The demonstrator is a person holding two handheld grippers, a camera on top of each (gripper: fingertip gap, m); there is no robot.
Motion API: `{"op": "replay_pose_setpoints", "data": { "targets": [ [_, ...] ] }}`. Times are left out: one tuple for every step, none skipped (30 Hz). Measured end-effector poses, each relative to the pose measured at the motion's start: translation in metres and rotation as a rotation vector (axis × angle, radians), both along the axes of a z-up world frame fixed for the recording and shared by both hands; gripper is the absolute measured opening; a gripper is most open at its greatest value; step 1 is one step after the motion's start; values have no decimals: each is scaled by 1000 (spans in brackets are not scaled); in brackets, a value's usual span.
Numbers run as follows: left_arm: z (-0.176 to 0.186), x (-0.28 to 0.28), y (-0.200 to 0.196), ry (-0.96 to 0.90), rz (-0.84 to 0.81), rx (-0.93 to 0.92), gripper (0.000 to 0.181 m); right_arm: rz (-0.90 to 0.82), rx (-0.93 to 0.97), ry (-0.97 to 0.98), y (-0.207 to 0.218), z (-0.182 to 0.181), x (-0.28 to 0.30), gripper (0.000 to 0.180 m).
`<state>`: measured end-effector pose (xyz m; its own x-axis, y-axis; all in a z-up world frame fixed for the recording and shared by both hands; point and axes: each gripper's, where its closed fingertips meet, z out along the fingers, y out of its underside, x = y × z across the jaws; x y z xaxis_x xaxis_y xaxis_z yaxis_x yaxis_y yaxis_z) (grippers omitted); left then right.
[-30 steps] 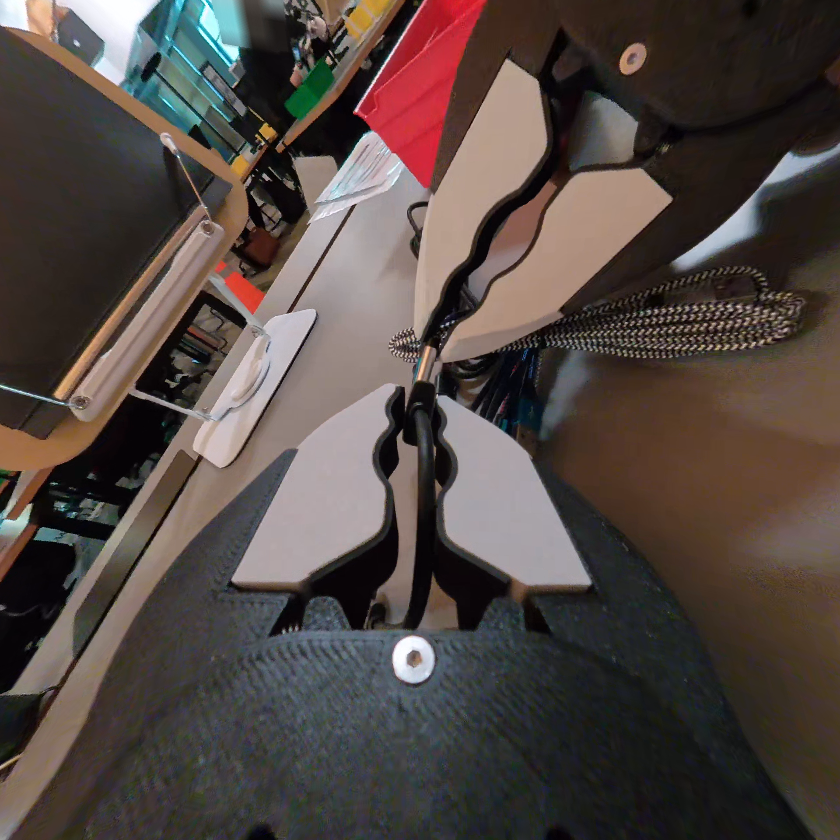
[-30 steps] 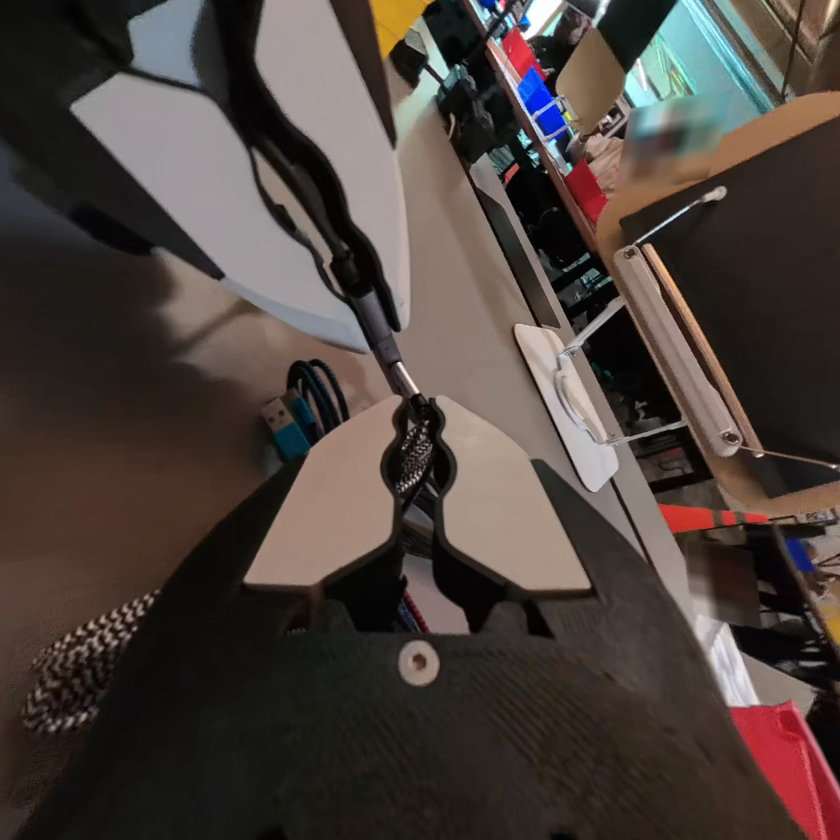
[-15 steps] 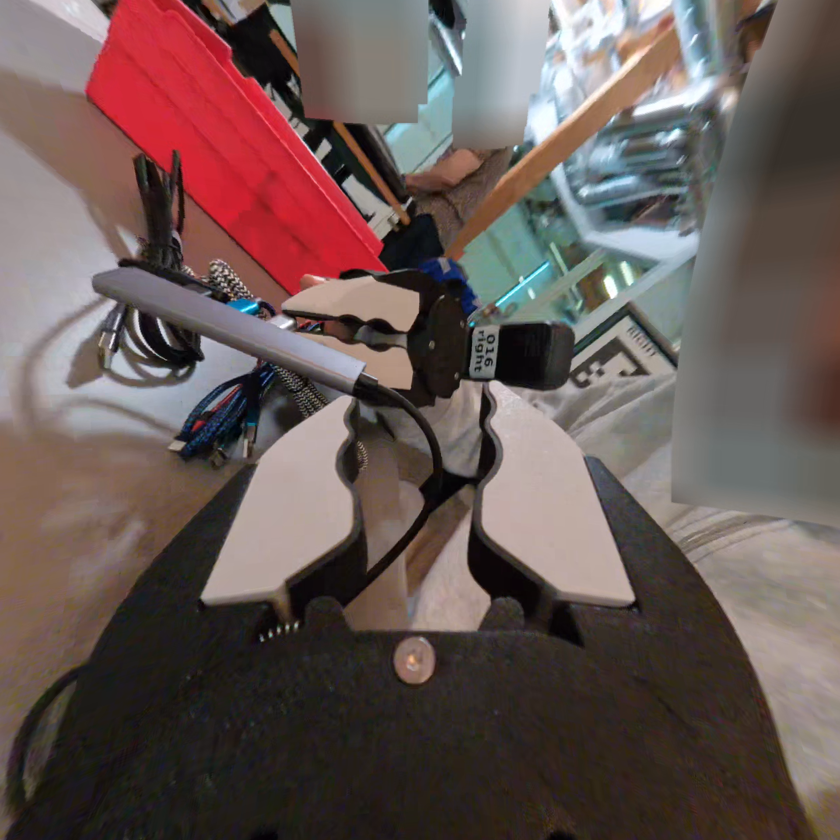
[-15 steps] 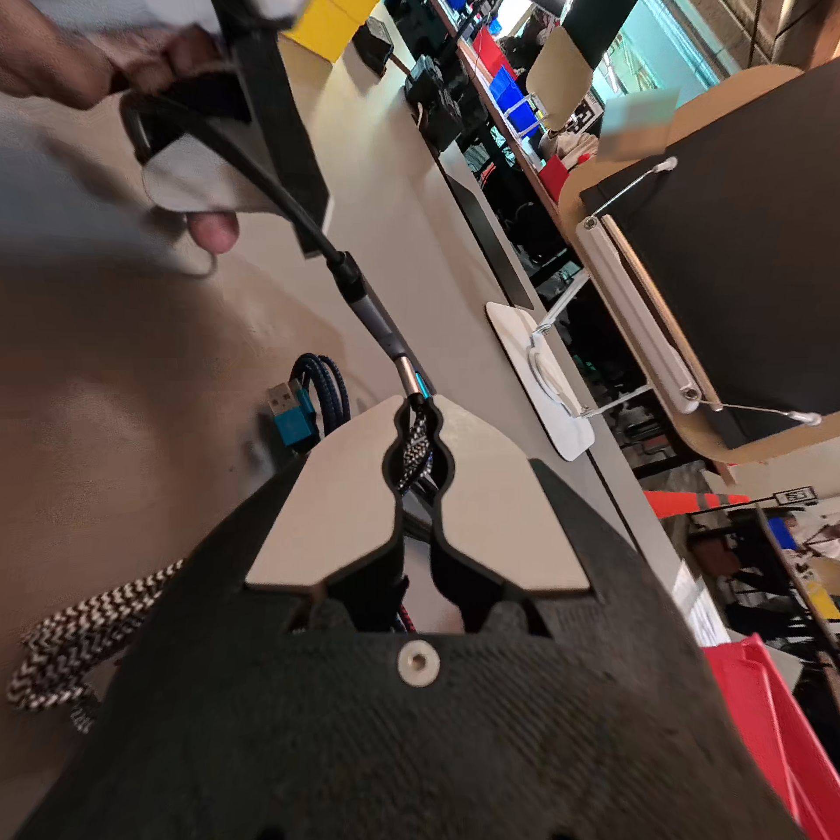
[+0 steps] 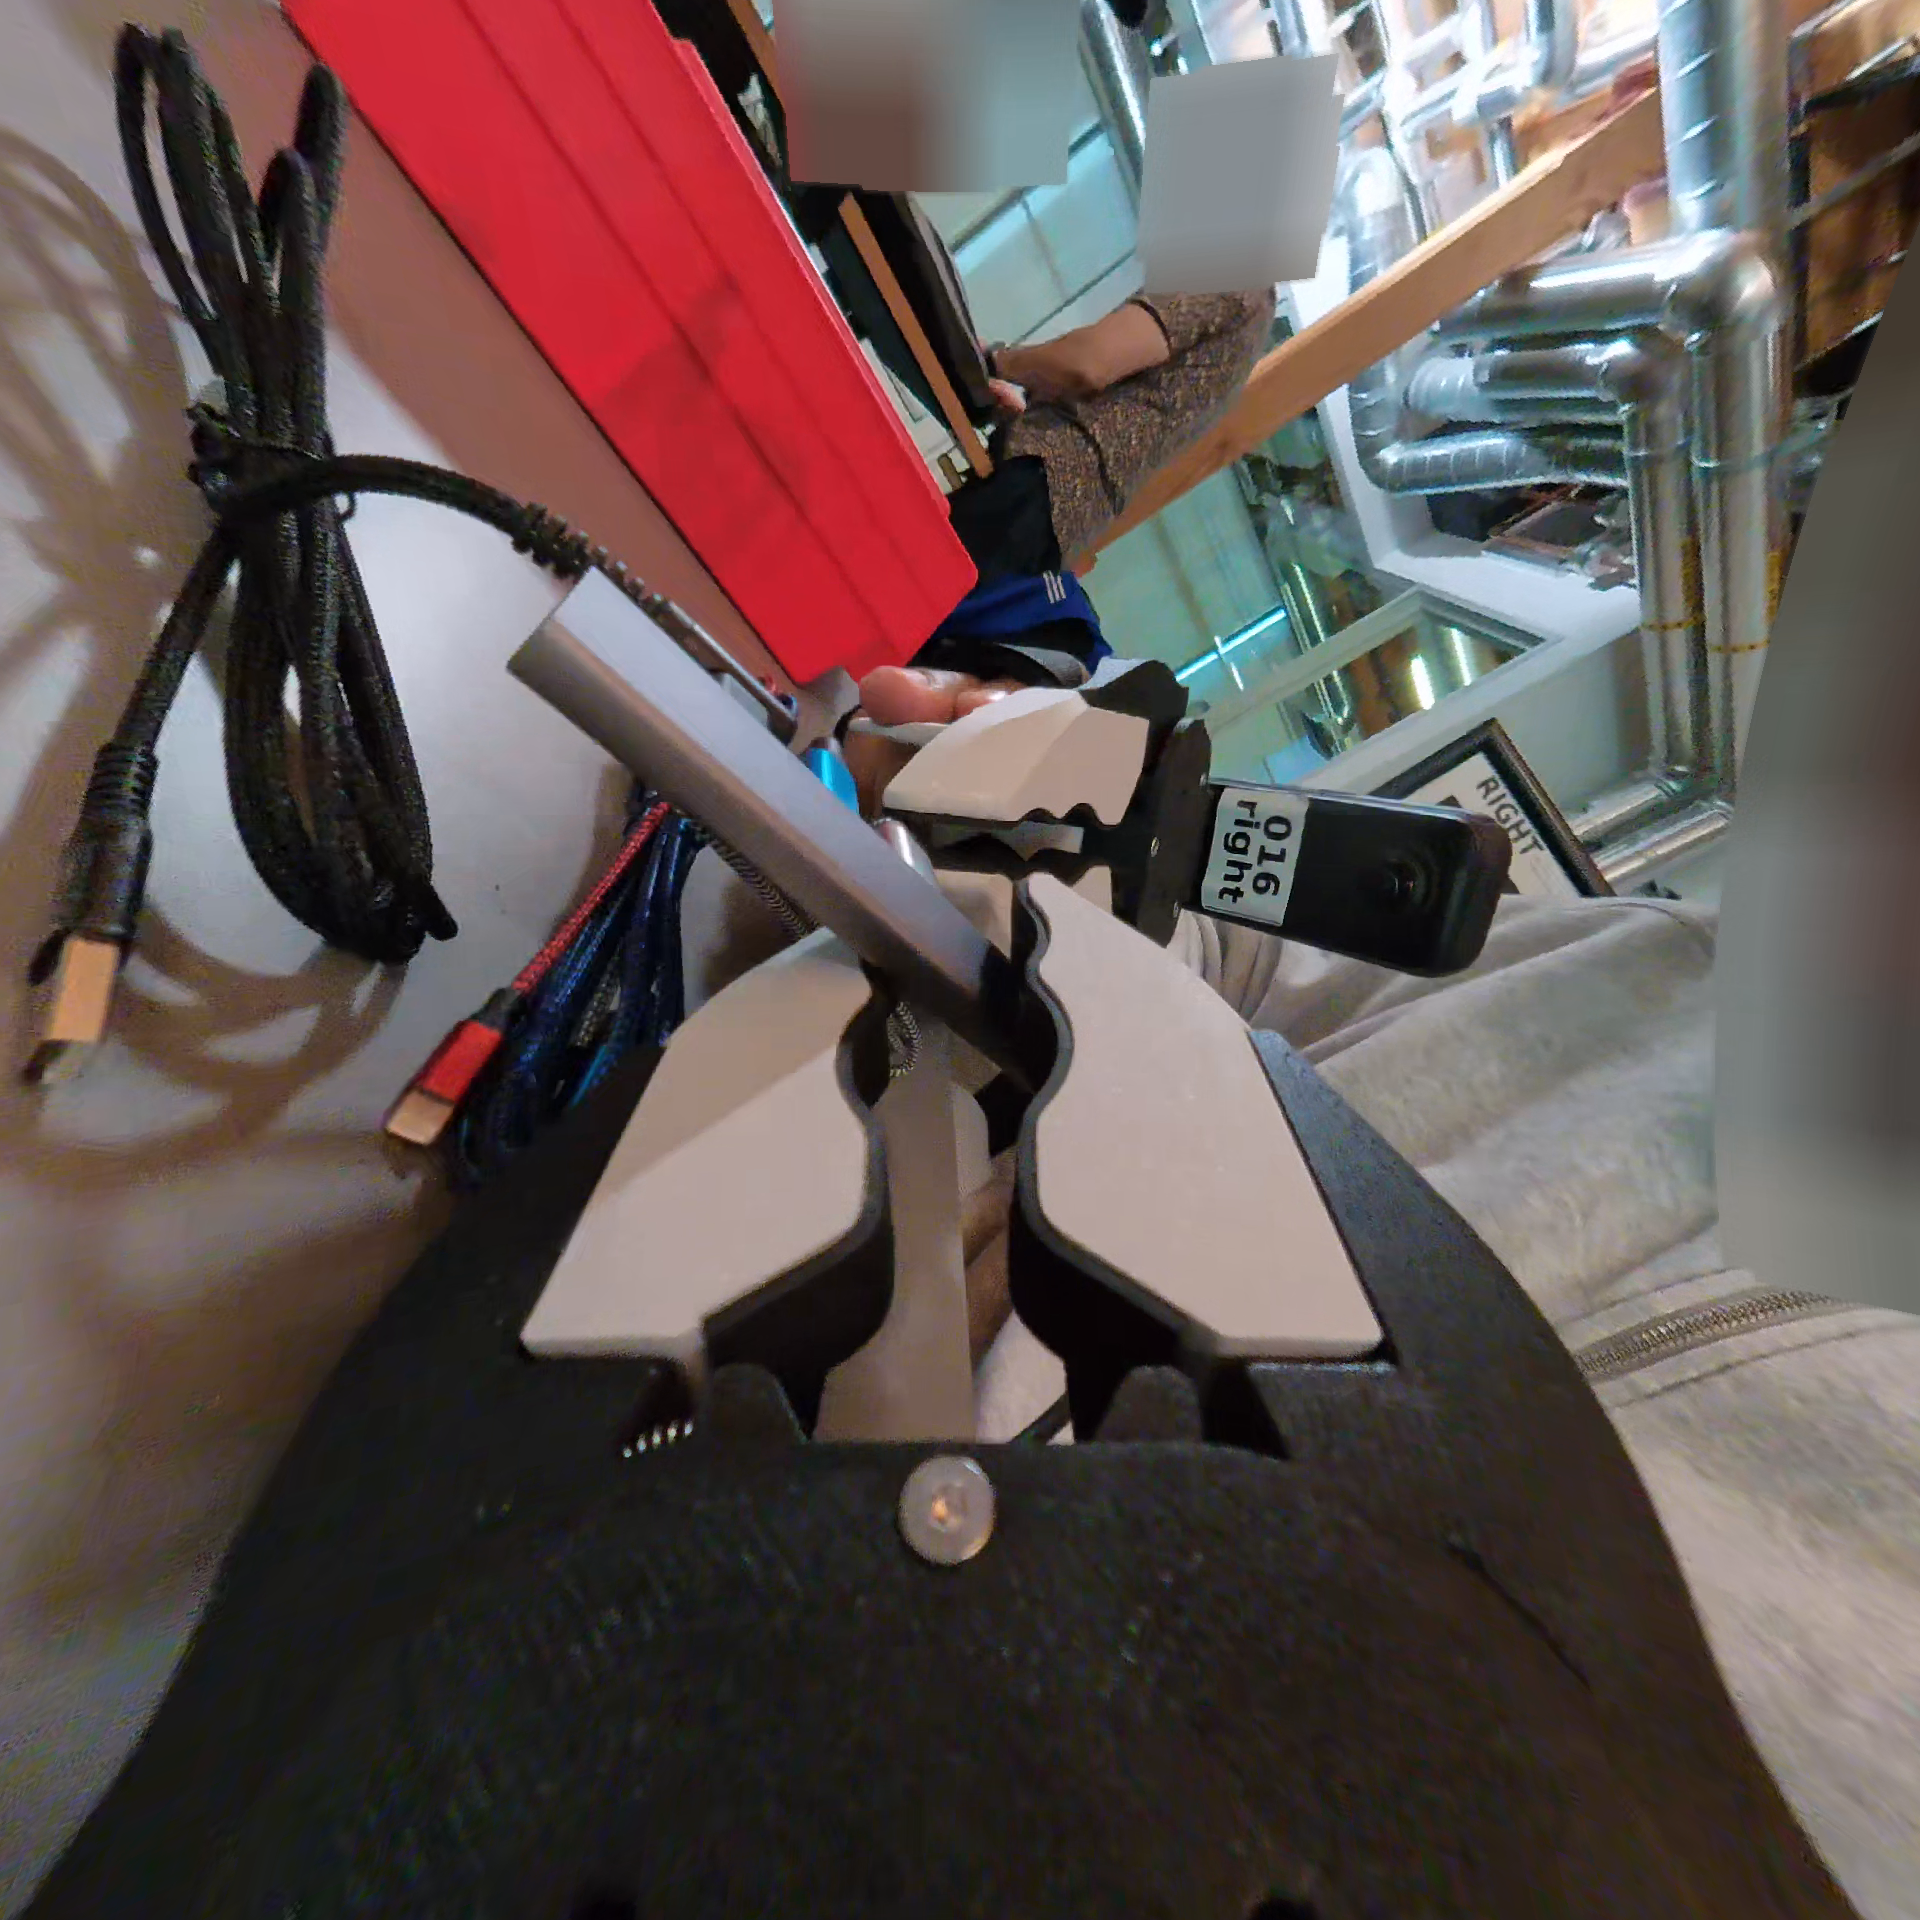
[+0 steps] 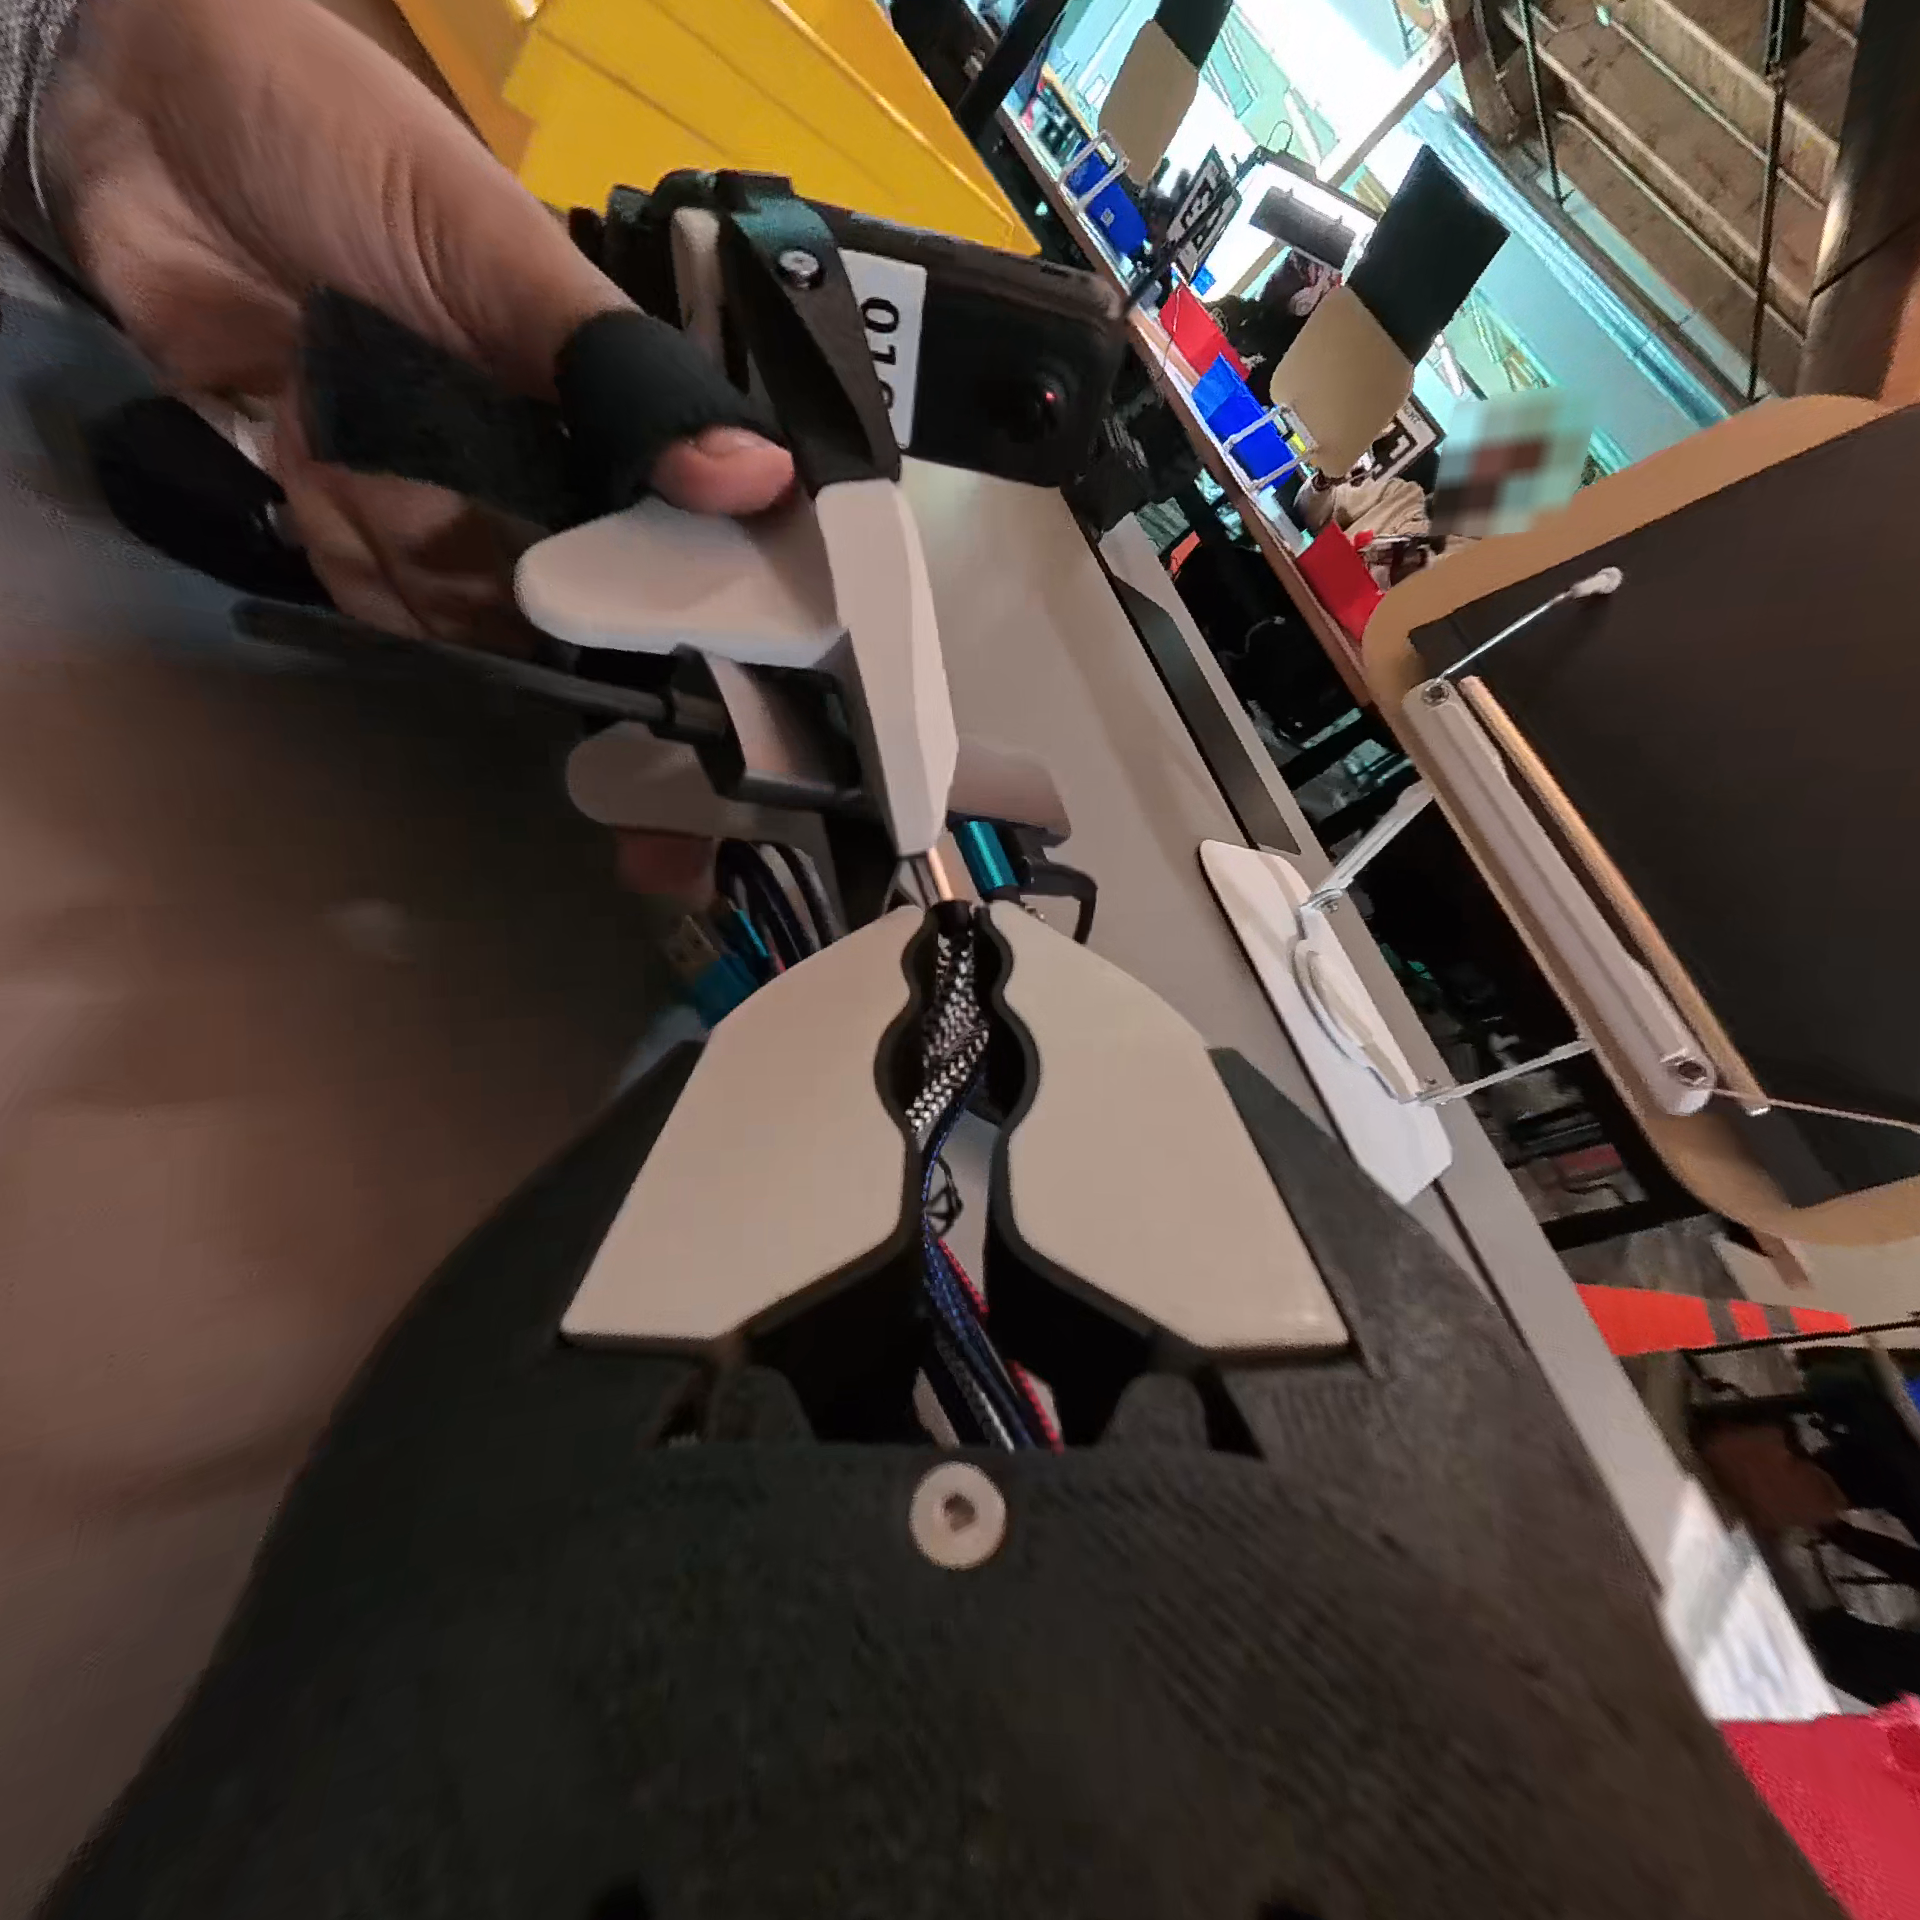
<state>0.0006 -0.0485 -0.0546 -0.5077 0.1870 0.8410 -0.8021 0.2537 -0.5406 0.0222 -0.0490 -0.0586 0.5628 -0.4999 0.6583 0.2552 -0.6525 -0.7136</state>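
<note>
My left gripper [image 5: 951,997] was pinched narrow around the near end of a slim grey hub [image 5: 748,790], a flat bar that slanted up and away from the fingers over the pale table [image 5: 208,1195]. My right gripper [image 6: 954,920] was clamped tight on a black-and-white braided cable [image 6: 951,1039], whose metal plug [image 6: 930,883] stuck out past the fingertips toward the left gripper in front of it. From the left wrist view the right gripper [image 5: 997,800] sat just beyond the hub, close beside it; whether the plug met the hub I could not tell. A coiled black cable [image 5: 301,665] lay on the table to the left, a bundle of blue and red cables [image 5: 582,997] lay just beside my left fingers, and a red bin [image 5: 665,312] stood behind them.
</note>
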Motion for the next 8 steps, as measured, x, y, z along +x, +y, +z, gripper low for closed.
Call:
{"op": "replay_pose_setpoints", "data": {
  "targets": [
    [-1, -1, 0, -5, 4, 4, 22, 4, 26, 18, 0, 0, 0, 6],
    [-2, 0, -1, -18, 8, 13, 22, 9, 49, 41, 0, -1, 0, 6],
    [-4, 0, -1, -37, 18, 25, 22, 11, 69, 63, 0, -2, 0, 6],
    [-5, 0, -2, -54, 28, 37, 22, 10, 86, 82, -1, -3, 0, 6],
    [-6, 1, -3, -68, 35, 50, 21, 10, 102, 102, -2, -5, 1, 6],
    [-8, 2, -3, -85, 45, 68, 20, 10, 121, 128, -2, -6, 2, 7],
    [-11, 3, -4, -105, 51, 88, 18, 13, 146, 166, -2, -9, 2, 7],
    [-14, 3, -4, -124, 53, 108, 17, 21, 182, 213, -2, -11, 1, 8]
  ]
}}
